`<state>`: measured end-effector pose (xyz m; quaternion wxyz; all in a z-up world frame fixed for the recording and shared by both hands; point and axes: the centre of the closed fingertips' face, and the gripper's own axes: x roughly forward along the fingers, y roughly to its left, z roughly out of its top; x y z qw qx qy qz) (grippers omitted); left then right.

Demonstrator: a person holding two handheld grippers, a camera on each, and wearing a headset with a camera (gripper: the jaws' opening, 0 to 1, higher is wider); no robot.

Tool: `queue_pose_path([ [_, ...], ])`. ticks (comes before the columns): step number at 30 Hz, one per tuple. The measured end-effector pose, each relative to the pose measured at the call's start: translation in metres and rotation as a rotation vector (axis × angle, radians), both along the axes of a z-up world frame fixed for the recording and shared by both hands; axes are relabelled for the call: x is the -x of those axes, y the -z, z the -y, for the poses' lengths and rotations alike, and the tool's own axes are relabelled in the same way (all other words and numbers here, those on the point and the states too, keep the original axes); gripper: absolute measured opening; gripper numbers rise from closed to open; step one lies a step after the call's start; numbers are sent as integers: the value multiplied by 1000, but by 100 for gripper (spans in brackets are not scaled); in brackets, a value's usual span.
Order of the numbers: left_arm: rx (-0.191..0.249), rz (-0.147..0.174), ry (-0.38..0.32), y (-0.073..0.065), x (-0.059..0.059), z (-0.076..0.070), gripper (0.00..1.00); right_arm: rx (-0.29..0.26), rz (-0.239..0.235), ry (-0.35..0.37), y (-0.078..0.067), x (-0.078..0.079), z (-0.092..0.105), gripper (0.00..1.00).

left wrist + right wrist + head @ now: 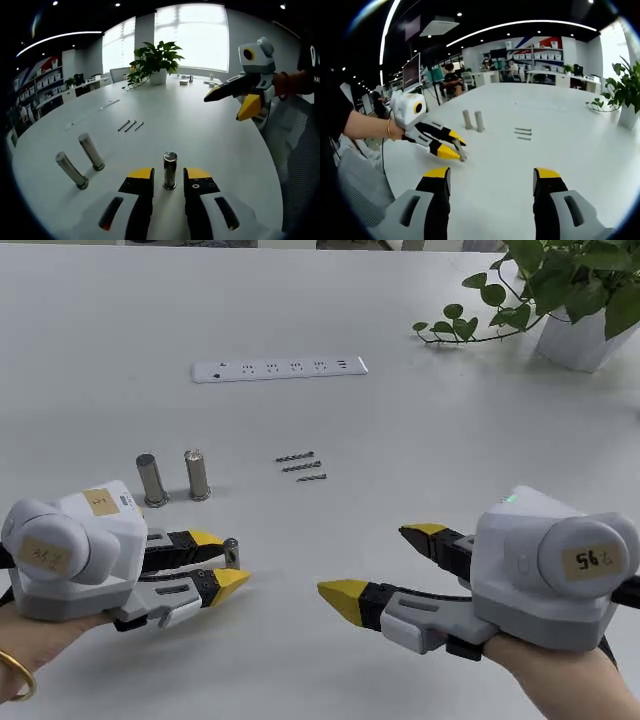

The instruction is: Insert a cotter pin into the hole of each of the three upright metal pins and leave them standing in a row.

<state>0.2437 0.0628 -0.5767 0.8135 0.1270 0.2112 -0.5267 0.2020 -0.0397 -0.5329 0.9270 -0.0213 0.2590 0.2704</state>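
Note:
Two upright metal pins (pixel 151 480) (pixel 197 475) stand side by side on the white table (pixel 420 430). A third upright pin (pixel 231 552) (pixel 170 170) stands between the yellow tips of my left gripper (pixel 226 558) (pixel 170 176); its jaws flank the pin with a small gap on each side. Three cotter pins (pixel 301 467) (pixel 131 125) (pixel 522 134) lie loose in a short stack further back. My right gripper (pixel 383 560) (pixel 492 176) hovers wide open with nothing between its jaws, to the right of the left one (pixel 451 146).
A white power strip (pixel 280 368) lies beyond the cotter pins. A potted plant (pixel 580 330) (pixel 155 62) stands at the far right corner. Bare tabletop stretches between the grippers and the cotter pins. Office desks and a seated person (pixel 451 75) are far behind.

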Motion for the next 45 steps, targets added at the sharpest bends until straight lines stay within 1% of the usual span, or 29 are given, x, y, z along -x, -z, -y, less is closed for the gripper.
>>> queue_pose_path([
  [2,6,4,-13,-2,-1,-1,21,-2,-9,-13,-1,-2,-1,63],
  [4,11,31,-39,-6,-5,-3,22,5,-2,-23,-4,-5,-1,63],
  [7,73,5,-72,-13,-6,-2,17,17,10,-32,-8,-10,0,64],
  [8,110,-8,-85,-18,-6,-1,16,17,17,-34,-10,-13,0,63],
  [9,128,-18,-102,-20,-8,-2,17,16,19,-35,-12,-15,0,63],
  [10,145,-19,-105,-23,-8,-2,18,15,22,-36,-13,-16,1,63],
  [11,145,-17,-105,-23,-9,-3,20,13,25,-40,-14,-19,0,63],
  [13,133,9,-99,-25,-9,-4,23,21,29,-50,-15,-22,0,63],
  [14,115,17,-101,-24,-10,-5,24,29,31,-58,-15,-24,0,63],
  [17,116,16,-101,-25,-8,-6,27,50,38,-81,-16,-31,0,63],
  [19,116,13,-105,-26,-7,-7,28,59,30,-102,-15,-36,1,62],
  [22,116,15,-111,-26,-7,-8,31,84,3,-143,-9,-42,1,60],
  [24,111,18,-114,-26,-6,-9,31,80,-6,-156,-9,-45,1,59],
  [25,116,20,-117,-28,-6,-9,31,70,-21,-164,-8,-47,-1,59],
  [26,120,19,-120,-28,-6,-9,32,68,-27,-168,-7,-48,-1,59],
  [27,126,16,-124,-29,-6,-9,32,75,-33,-179,-6,-50,-3,59],
  [28,129,13,-127,-29,-6,-9,32,90,-33,-187,-6,-51,-3,59],
  [29,134,14,-132,-31,-7,-9,34,109,-21,-197,-6,-54,-3,58],
  [30,146,10,-137,-33,-7,-9,35,116,-21,-206,-6,-55,-4,57],
  [31,147,11,-140,-33,-7,-9,36,119,-21,-213,-6,-56,-5,57],
  [34,155,5,-140,-35,-6,-9,39,128,-24,-235,-5,-67,-4,55],
  [35,158,6,-141,-36,-6,-8,41,138,-25,-245,-4,-70,-4,54],
  [37,153,11,-141,-37,-5,-8,43,159,-27,-262,-4,-73,-5,52],
  [40,135,20,-136,-36,-3,-9,46,175,-36,-283,-3,-81,-5,51],
  [41,138,24,-130,-36,-2,-8,46,178,-38,-287,-2,-82,-5,49],
  [42,138,18,-128,-36,-1,-8,46,180,-45,-294,-1,-91,-4,48],
  [43,147,12,-132,-36,-1,-7,47,181,-54,-304,1,-93,-4,47],
  [45,149,19,-128,-37,-1,-7,47,192,-71,-320,4,-97,-5,44],
])
